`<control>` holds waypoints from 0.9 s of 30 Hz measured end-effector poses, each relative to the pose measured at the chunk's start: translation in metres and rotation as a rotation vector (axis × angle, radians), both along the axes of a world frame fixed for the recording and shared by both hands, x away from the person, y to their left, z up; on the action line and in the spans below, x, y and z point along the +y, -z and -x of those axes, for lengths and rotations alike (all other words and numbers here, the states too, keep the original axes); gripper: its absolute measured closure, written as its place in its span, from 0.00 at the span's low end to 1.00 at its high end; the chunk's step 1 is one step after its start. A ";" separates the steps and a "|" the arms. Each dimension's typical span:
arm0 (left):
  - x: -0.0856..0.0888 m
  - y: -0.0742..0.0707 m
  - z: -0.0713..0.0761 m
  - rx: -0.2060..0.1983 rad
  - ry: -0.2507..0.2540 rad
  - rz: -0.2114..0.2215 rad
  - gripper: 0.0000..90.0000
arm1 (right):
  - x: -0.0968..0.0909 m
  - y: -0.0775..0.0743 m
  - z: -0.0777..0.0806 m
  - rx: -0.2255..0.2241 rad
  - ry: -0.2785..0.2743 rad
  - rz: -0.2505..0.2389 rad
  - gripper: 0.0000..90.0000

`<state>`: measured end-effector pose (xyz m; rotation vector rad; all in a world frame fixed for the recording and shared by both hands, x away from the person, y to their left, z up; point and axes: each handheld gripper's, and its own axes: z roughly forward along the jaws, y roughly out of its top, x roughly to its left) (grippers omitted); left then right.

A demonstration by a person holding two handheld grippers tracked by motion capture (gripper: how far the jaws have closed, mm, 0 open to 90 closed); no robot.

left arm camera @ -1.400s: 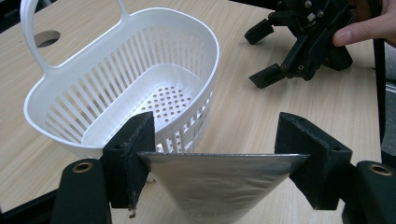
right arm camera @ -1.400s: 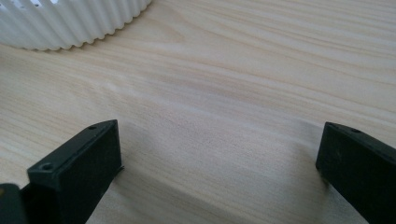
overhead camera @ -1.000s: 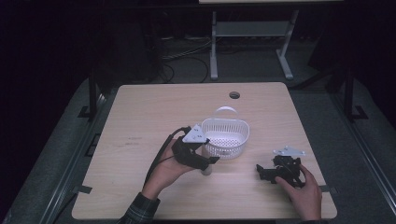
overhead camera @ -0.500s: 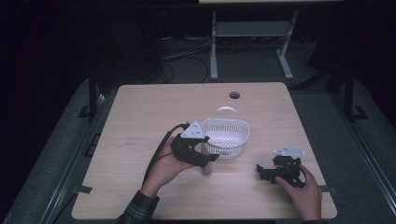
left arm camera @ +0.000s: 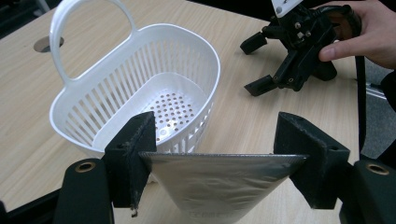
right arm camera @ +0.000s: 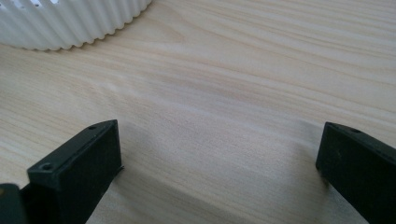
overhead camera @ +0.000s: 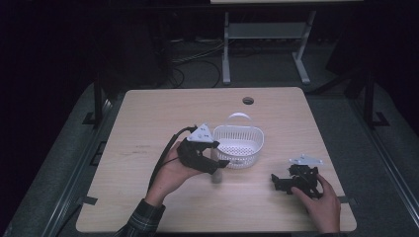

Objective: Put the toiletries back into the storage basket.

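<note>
Fingers, high view: left gripper (overhead camera: 213, 163) sits in the person's left hand (overhead camera: 173, 170), pinching a silvery pouch (overhead camera: 216, 175) that hangs down just beside the near-left wall of the white basket (overhead camera: 242, 143); right gripper (overhead camera: 286, 180) lies low on the counter (overhead camera: 148, 118) under the right hand (overhead camera: 321, 205), well apart from the basket, its fingers spread.
Basket, high view: oval, slatted sides, upright loop handle at the far end, standing near the middle of the counter; nothing lies inside.
Surface and room, high view: pale wood counter with a round cable hole (overhead camera: 248, 100) toward the far edge; dark floor around it, a grey metal stand (overhead camera: 264, 44) and loose cables behind.
Fingers, left gripper view: both black fingers (left arm camera: 133, 156) press on the two edges of the pouch (left arm camera: 219, 184), held flat between them.
Basket, left gripper view: the basket (left arm camera: 84, 116) stands just past the pouch, its perforated floor bare.
Right gripper, left gripper view: the right gripper (left arm camera: 299, 51) rests on the counter to the far right, held by the hand (left arm camera: 369, 32).
Fingers, right gripper view: the fingers (right arm camera: 79, 170) stand wide apart over bare wood, nothing between them; the ribbed wall of the basket (right arm camera: 74, 23) shows at the top left.
</note>
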<state>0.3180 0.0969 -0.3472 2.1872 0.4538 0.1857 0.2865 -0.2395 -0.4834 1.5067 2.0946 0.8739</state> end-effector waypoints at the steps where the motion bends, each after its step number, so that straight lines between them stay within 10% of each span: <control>1: 0.001 -0.001 0.000 0.002 -0.001 0.003 0.33 | 0.000 0.000 0.000 0.000 0.000 0.000 0.00; 27: 0.016 -0.029 -0.011 -0.011 -0.012 0.029 0.33 | 0.000 0.000 0.000 -0.001 -0.001 0.000 0.00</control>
